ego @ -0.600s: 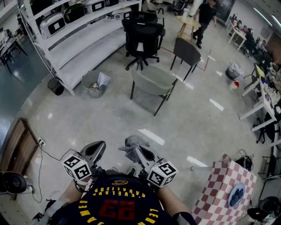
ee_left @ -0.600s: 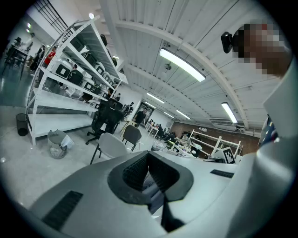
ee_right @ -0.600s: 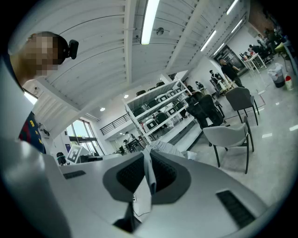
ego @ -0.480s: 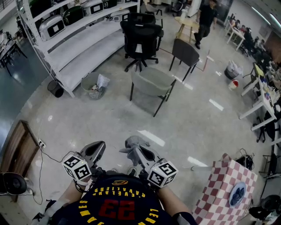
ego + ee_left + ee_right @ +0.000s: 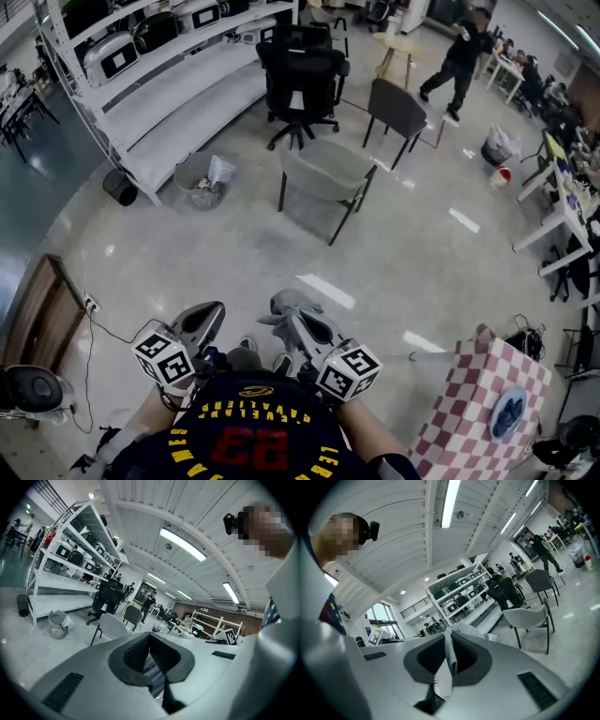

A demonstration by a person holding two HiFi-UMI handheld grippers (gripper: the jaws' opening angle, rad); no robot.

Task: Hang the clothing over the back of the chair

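**Right has the garment, chair well ahead**

Right gripper (image 5: pixel 449 645) has its jaws clamped on a fold of the grey clothing (image 5: pixel 450 663), and the rest bunches out past the tips. Left gripper (image 5: pixel 149 637) has its jaws together, and I see nothing pinched. I hold both low, side by side at my torso. The grey chair (image 5: pixel 323 173) stands across the floor, well apart from the clothing.

A person in dark clothes (image 5: pixel 459 61) strode right, away from the round table (image 5: pixel 401 45), arms flung out. A grey shoe (image 5: pixel 246 354) came forward between the left hand-held gripper (image 5: pixel 210 315) and the right hand-held gripper (image 5: pixel 284 317).
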